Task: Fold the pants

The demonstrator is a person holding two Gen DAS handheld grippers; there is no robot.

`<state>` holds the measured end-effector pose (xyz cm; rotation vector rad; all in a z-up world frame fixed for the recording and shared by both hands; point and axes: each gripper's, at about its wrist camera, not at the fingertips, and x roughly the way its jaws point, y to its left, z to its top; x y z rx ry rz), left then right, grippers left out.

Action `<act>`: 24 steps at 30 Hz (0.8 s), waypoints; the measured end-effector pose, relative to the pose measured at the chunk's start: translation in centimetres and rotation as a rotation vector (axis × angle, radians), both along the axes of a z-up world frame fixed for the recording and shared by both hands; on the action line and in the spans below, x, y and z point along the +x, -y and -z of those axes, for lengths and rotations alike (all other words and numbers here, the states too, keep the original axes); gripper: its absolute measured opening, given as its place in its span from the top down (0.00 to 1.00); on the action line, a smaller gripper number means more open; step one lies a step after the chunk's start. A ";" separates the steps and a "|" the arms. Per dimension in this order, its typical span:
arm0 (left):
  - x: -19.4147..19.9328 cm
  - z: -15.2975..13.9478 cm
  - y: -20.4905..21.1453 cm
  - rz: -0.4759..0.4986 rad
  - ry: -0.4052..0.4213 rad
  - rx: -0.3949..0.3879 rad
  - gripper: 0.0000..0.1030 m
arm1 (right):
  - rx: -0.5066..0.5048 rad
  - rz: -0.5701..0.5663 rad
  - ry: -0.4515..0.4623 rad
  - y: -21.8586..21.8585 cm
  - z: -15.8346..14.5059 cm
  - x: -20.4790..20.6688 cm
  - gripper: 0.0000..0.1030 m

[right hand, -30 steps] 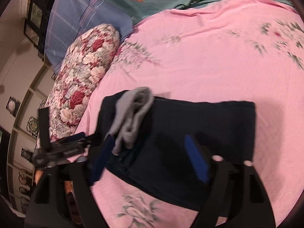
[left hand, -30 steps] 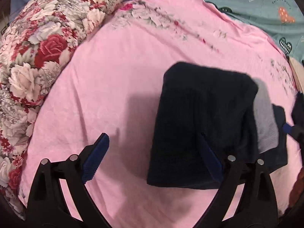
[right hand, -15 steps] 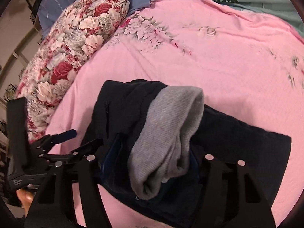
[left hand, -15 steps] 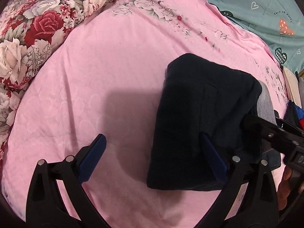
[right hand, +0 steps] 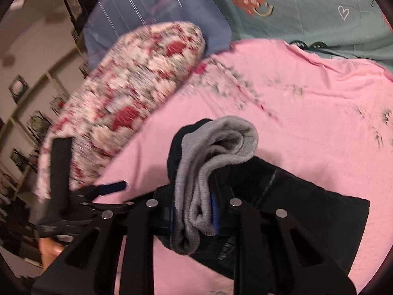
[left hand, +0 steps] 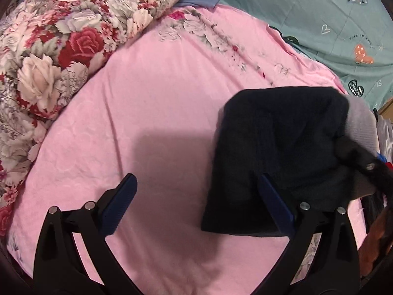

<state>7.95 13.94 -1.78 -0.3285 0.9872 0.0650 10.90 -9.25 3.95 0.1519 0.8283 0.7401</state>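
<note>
The dark navy pants [left hand: 275, 152] lie folded into a compact block on the pink sheet [left hand: 159, 123]; a grey ribbed waistband [left hand: 361, 123] shows at their right end. My left gripper [left hand: 196, 201] hovers open just left of the block, its right finger against the near edge. In the right wrist view my right gripper [right hand: 194, 211] is shut on the grey waistband [right hand: 216, 157] and lifts that end of the pants [right hand: 307, 209] off the bed. The left gripper [right hand: 108, 189] appears at lower left, held by a hand.
A rolled floral quilt [left hand: 61, 49] lies along the left side of the bed. A teal blanket with hearts [left hand: 331, 19] and a blue pillow [right hand: 147, 12] lie at the far end. Shelves and a wall [right hand: 29, 61] stand to the left.
My right gripper has shut on the grey waistband and raised it. The left gripper stayed open and drew back a little to the left.
</note>
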 end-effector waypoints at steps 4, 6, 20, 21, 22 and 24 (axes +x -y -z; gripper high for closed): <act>-1.0 -1.6 0.4 0.010 0.038 0.001 0.03 | 0.111 0.049 0.025 4.9 -2.7 -1.3 0.81; -1.1 -2.0 0.9 0.024 0.051 0.004 0.03 | 0.140 0.095 0.012 8.0 -2.8 -1.9 0.81; 2.5 3.1 9.7 0.187 -0.079 0.140 0.03 | 0.012 0.377 -0.293 18.6 9.2 0.9 0.60; 2.4 3.2 9.8 0.184 -0.081 0.150 0.03 | 0.007 0.375 -0.285 18.7 8.7 0.9 0.60; 2.3 3.1 9.8 0.184 -0.083 0.147 0.03 | -0.004 0.373 -0.264 18.9 7.9 0.6 0.60; 2.3 2.3 9.4 0.177 -0.082 0.145 0.03 | -0.069 0.427 -0.185 19.1 6.3 0.0 0.60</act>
